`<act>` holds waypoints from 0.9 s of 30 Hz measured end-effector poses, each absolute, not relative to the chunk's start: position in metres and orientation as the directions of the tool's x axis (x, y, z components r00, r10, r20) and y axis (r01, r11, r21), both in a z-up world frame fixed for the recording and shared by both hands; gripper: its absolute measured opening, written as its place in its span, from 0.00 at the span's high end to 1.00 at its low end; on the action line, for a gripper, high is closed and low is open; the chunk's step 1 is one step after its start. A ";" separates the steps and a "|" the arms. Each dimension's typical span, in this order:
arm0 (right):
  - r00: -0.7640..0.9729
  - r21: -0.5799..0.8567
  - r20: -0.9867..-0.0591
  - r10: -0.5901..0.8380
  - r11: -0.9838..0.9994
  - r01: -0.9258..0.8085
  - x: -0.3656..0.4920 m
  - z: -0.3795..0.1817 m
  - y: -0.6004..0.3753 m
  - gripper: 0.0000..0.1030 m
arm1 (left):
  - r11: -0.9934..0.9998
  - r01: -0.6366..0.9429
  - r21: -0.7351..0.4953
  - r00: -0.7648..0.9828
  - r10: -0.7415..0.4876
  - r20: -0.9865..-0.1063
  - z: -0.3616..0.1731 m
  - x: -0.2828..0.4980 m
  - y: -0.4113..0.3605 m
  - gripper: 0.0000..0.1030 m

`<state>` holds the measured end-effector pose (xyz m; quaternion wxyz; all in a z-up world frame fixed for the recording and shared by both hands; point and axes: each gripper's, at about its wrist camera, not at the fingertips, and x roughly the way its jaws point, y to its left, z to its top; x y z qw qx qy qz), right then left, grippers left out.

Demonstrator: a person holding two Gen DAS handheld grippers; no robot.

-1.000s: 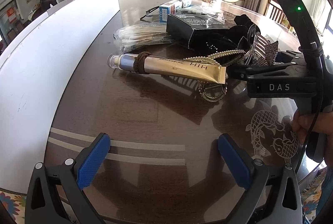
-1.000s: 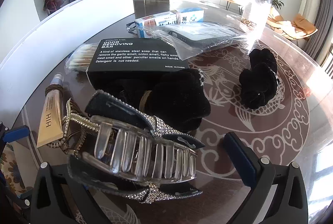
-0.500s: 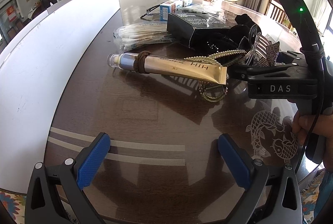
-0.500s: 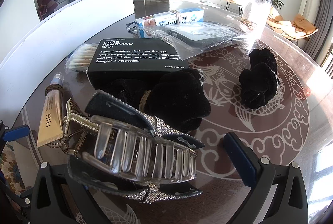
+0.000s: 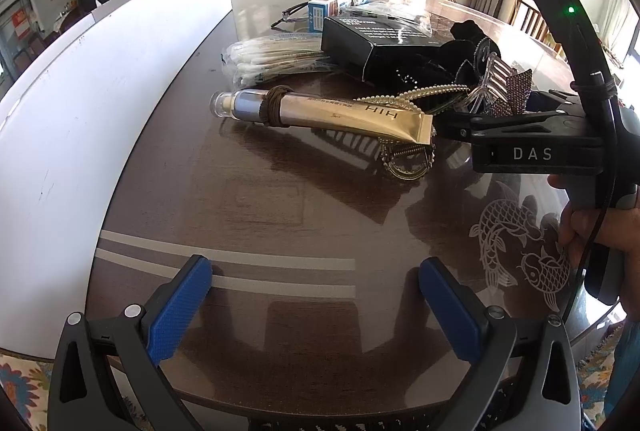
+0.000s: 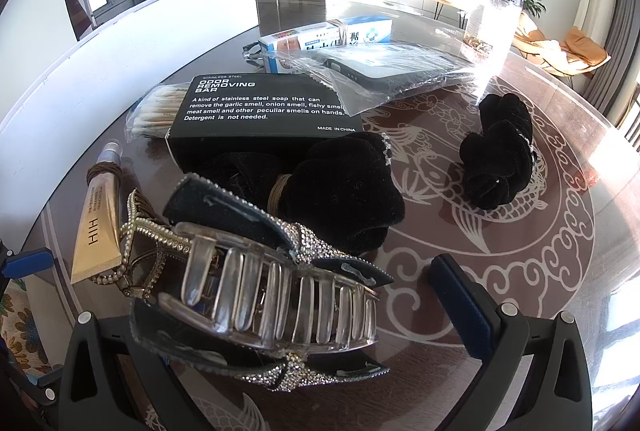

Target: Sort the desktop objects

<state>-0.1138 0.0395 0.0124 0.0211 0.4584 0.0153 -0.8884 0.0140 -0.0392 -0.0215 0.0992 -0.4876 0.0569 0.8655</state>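
Observation:
My left gripper (image 5: 316, 291) hangs open over bare dark tabletop near the front edge, nothing between its blue pads. Ahead of it lies a gold tube (image 5: 340, 113) with a brown hair tie round its neck. My right gripper (image 6: 280, 291) is open, its fingers either side of a clear rhinestone claw clip (image 6: 264, 295); the left finger is hidden behind the clip. A beaded gold hair clip (image 6: 140, 235) lies between the claw clip and the tube (image 6: 98, 227). Beyond are a black velvet bow (image 6: 344, 191) and a black scrunchie (image 6: 500, 167).
Further back sit a black soap box (image 6: 260, 107), a pack of cotton swabs (image 6: 156, 109), a bagged phone case (image 6: 392, 71), a toothpaste box (image 6: 328, 39) and glasses (image 6: 252, 51). A white panel (image 5: 100, 91) borders the table's left side. A person stands far behind it.

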 end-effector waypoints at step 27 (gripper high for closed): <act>-0.579 -0.013 -0.815 -0.027 -0.998 0.064 -0.102 0.011 0.068 0.00 | -0.972 0.116 -0.205 -0.463 0.130 -0.877 -0.006 -0.070 -0.054 0.00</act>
